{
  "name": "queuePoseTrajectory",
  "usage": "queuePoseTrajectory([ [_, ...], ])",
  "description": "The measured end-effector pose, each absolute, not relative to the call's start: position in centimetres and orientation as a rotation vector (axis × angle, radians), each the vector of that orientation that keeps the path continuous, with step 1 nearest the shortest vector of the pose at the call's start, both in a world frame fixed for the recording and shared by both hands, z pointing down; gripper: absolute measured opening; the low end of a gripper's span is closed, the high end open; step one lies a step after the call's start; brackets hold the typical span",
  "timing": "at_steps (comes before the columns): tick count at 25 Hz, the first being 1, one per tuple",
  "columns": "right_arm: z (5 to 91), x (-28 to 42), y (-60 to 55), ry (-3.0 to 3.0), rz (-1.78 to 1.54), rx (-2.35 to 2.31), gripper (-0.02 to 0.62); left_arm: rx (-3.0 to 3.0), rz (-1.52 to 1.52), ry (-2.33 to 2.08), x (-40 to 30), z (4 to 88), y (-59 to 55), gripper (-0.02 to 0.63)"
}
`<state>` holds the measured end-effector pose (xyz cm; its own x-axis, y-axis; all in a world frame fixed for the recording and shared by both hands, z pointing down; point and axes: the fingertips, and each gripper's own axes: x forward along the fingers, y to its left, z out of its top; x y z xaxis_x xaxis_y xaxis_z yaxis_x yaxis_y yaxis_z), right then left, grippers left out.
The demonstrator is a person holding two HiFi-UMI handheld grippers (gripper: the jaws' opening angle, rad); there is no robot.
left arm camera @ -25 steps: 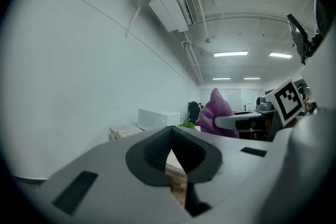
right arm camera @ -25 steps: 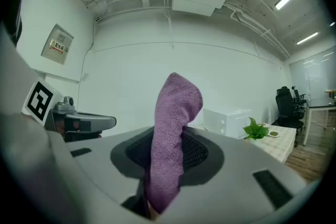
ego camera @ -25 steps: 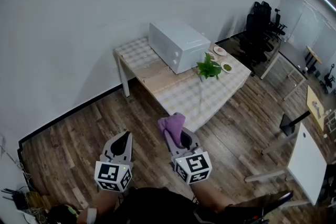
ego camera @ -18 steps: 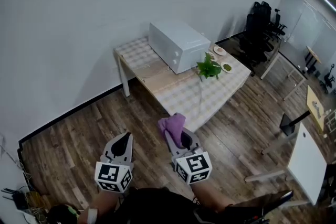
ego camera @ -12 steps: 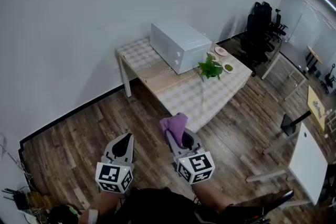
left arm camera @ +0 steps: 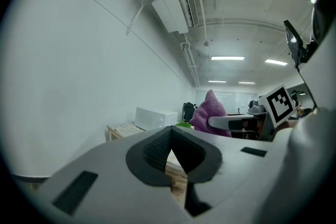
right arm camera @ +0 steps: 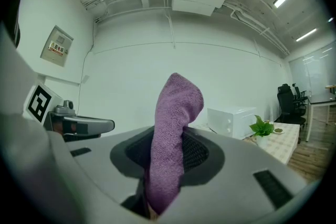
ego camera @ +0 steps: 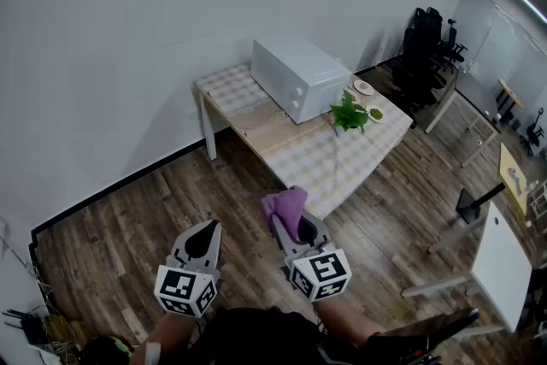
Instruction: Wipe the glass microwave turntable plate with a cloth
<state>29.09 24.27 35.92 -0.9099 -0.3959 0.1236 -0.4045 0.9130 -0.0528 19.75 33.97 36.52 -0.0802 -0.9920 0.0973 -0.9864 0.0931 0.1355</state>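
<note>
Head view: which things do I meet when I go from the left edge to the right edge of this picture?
left gripper → purple cloth → plant → small dish → black office chairs

Open wood floor (ego camera: 154, 192) before table (ego camera: 308, 156), microwave (ego camera: 295, 77) and plant (ego camera: 349, 113) atop

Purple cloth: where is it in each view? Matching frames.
Head view: purple cloth lower centre.
Left gripper view: right of centre, beyond the jaws.
Right gripper view: centre, clamped in the right tongs.
Shared landmark: white microwave.
</note>
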Motion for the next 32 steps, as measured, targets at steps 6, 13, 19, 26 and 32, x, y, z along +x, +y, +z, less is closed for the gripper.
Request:
queuePoseTrajectory([
  [6, 36.5, 27.2, 25.7, -2.94, 0.103, 0.657, 0.127, 2.041, -0.065, -2.177, 17.7, 37.0, 35.8, 0.003],
  [13, 36.5, 25.6, 26.7, -2.937, 0.081, 0.701, 0.127, 2.071, -0.062, -2.129, 16.1, 37.8, 36.9, 0.003],
  [19, 36.6, 24.4, 26.0, -2.944, 0.119, 0.695, 0.127, 2.06, -0.064, -2.142, 14.6, 38.0, 36.8, 0.004],
  [26, 36.8, 21.8, 21.9, -2.97, 0.13, 0.712, 0.127, 2.007, -0.034, -2.162, 11.9, 39.2, 34.6, 0.003],
  [32, 36.9, 18.6, 17.2, -2.983, 0.153, 0.687, 0.127, 1.965, -0.012, -2.183, 8.8, 39.5, 30.3, 0.003],
])
